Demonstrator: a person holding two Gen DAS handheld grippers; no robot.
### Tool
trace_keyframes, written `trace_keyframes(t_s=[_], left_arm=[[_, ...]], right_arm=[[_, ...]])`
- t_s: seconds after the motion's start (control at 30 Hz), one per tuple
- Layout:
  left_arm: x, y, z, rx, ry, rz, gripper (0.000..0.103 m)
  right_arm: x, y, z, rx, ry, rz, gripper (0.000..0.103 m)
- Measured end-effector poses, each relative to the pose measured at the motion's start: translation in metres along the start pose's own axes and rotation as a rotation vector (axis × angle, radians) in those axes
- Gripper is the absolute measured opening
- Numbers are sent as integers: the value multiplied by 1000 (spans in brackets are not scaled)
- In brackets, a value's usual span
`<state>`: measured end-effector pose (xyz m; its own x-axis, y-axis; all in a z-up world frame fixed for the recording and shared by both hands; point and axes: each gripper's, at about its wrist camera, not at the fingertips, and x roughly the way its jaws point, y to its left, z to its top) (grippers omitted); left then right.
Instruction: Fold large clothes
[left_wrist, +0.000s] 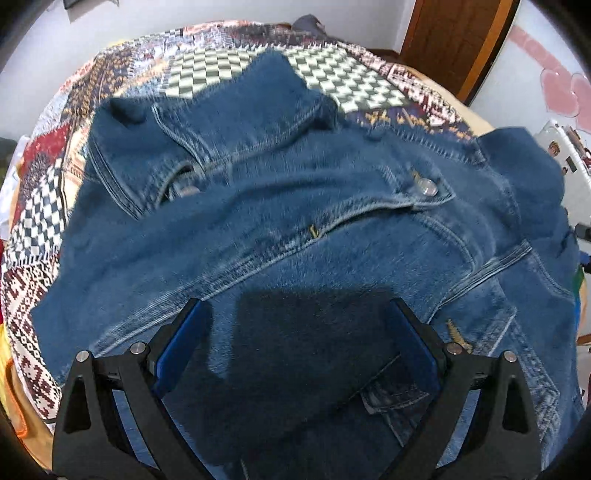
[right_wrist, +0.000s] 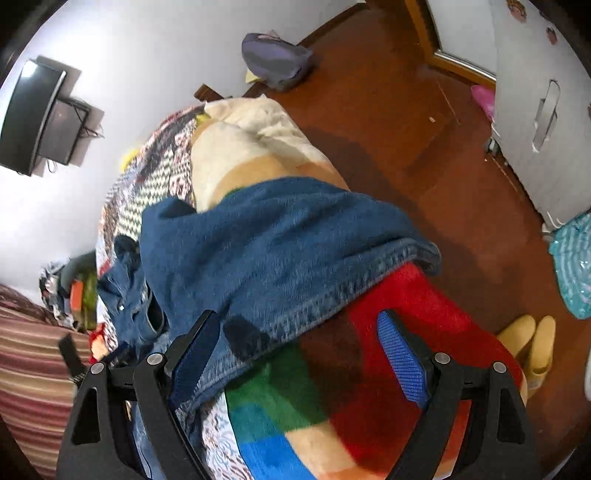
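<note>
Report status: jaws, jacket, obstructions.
Left gripper open above denim jacket. Right gripper open at jacket's hem. Jacket spread on patterned bedspread, unfolded. Nothing blocking.

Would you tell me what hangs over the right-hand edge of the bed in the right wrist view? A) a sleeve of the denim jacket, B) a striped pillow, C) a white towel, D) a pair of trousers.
A: a sleeve of the denim jacket drapes past the bed's edge over the colourful blanket, in front of the open right gripper.
</note>
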<state>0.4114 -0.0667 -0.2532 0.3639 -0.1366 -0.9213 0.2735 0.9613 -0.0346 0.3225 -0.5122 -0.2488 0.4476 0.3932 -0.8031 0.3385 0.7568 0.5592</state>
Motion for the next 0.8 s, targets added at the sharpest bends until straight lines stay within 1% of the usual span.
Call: trace_keyframes(t_s=[0.17,0.2,0.27,0.37,0.43,0.47,0.5,0.53,0.6,0.67,0.8], left_arm=[[-8,4,-8,-15,-33,1,98],[-10,4,-9,-20,-34,2,98],[-13,6,-14,-24,-32,3,98],[-15,7,-16,-26,-36,7,98],[-19,8,-17,-29,-45,9,98],[-21,9,-17,-30,-51,10,98],[-22,9,-17,-29,-55,12,98],[-22,9,-17,-29,-58,15,98],[-23,11,-18,-39,-59,20,98],[-25,13,-21,-50,-61,12,98],[-37,15,-27,-47,-88,8,98]], right_arm=[[19,-8,14,47,-5,21,86],[23,-9,18,65,-11,25,84],[28,-7,24,82,-26,19,77],[29,-5,27,109,-55,40,62],[27,-2,26,113,-62,86,34],[23,3,26,103,-68,67,33],[20,7,26,93,-82,51,25],[14,15,25,76,-103,34,20],[2,29,24,41,-135,26,17],[-9,39,24,19,-165,40,16],[-37,83,21,-110,-224,54,13]])
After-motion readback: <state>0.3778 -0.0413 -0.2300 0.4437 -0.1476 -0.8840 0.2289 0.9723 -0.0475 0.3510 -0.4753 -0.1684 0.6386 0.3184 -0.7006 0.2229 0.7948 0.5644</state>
